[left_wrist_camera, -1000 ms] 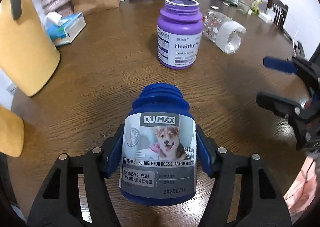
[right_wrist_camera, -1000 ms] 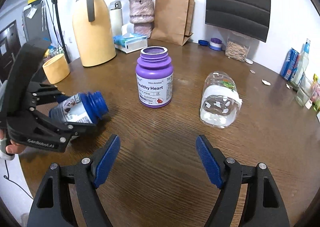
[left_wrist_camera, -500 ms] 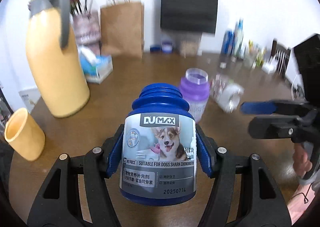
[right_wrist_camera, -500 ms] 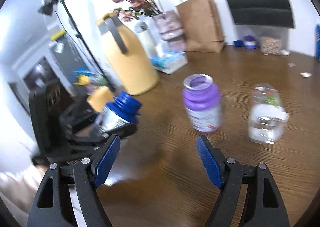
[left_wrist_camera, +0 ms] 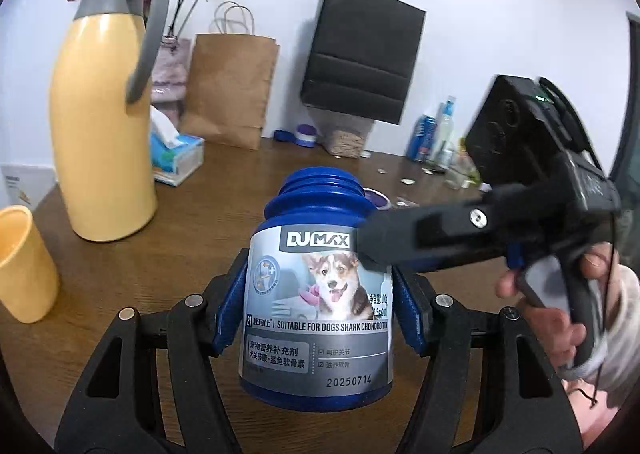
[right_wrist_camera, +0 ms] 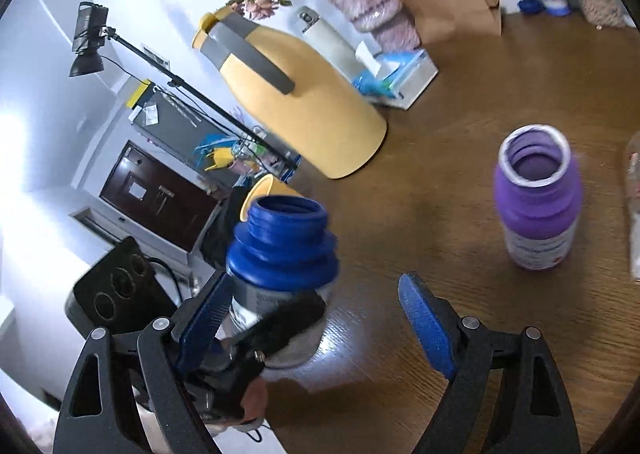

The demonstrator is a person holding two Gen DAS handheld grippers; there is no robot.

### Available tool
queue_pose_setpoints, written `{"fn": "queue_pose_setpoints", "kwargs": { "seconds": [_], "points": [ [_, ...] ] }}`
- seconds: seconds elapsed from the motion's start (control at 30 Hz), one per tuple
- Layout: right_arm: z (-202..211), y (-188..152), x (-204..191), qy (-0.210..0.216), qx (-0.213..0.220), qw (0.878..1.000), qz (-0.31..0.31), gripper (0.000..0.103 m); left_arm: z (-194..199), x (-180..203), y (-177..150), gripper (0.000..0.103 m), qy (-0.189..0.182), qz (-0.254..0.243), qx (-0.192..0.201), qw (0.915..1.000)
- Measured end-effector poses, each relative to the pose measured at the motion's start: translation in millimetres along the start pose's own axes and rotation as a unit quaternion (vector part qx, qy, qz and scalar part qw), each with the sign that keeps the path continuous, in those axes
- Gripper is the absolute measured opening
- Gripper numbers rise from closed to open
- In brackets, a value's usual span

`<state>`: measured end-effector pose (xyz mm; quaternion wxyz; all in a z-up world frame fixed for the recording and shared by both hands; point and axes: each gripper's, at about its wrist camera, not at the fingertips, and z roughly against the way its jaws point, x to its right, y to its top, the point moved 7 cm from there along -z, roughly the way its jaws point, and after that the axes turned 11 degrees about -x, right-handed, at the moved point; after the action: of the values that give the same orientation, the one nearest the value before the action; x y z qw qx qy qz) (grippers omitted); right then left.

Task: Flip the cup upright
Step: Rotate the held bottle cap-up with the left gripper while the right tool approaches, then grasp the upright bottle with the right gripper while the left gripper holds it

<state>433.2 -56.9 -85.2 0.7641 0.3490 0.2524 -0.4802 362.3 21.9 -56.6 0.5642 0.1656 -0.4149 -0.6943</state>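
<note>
Through my left wrist camera, my left gripper (left_wrist_camera: 316, 318) has its two blue pads clamped on the label of the blue plastic supplement bottle with the corgi picture (left_wrist_camera: 318, 294), which is lifted off the round brown wooden table (left_wrist_camera: 132, 250), open mouth pointing away from me. My right gripper (left_wrist_camera: 374, 244) crosses in from the right, one black finger lying over the bottle's shoulder. I judge the risk here is a knock: if that finger pushes on the smooth label, the bottle could twist or slide out of my pads. I count one yellow jug with a grey handle (left_wrist_camera: 102, 142), one yellow cup (left_wrist_camera: 24, 266), one brown paper bag (left_wrist_camera: 232, 88) and one black paper bag (left_wrist_camera: 362, 52).

Through my right wrist camera, my right gripper (right_wrist_camera: 316, 330) is spread wide, holding nothing. Its left pad sits just beside the blue bottle (right_wrist_camera: 286, 254); the right pad is well apart. Closing now might pinch my left gripper's fingers rather than the bottle. One purple plastic bottle (right_wrist_camera: 536, 202) stands upright with its mouth open, near enough that I could tip it when setting the blue one down. One clear container shows at the right edge (right_wrist_camera: 634, 210).
</note>
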Motion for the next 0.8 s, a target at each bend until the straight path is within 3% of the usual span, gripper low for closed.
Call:
{"fn": "queue_pose_setpoints", "kwargs": {
  "seconds": [0.13,0.2,0.37,0.43,0.5,0.7,0.77,0.8],
  "points": [
    [-8,2,0,0.0,-0.002,1.0,-0.003,0.088,-2,1,-4,0.06,-0.017,-0.016,0.003,0.9997],
    [-8,4,-4,0.004,0.005,1.0,-0.004,0.066,-7,-4,-5,0.06,-0.025,-0.006,-0.005,0.9996],
    [-12,2,-15,-0.065,0.009,0.997,0.045,0.065,-9,-9,-8,0.06,-0.046,0.013,-0.01,0.9988],
    [-14,-1,-17,-0.112,0.008,0.991,0.07,0.065,-11,-9,-8,0.06,-0.046,0.007,-0.017,0.9988],
    [-16,-2,-19,-0.132,0.007,0.988,0.084,0.065,-11,-10,-8,0.06,-0.049,0.004,-0.018,0.9986],
    [-10,0,-21,-0.192,0.024,0.973,0.129,0.065,-22,-16,-5,0.072,-0.067,0.011,-0.044,0.9967],
    [-9,4,-23,-0.203,0.027,0.969,0.141,0.065,-24,-15,-1,0.071,-0.059,-0.001,-0.039,0.9975],
    [-8,5,-23,-0.208,0.03,0.967,0.146,0.065,-23,-13,2,0.063,-0.056,-0.012,-0.034,0.9978]
  ]
}}
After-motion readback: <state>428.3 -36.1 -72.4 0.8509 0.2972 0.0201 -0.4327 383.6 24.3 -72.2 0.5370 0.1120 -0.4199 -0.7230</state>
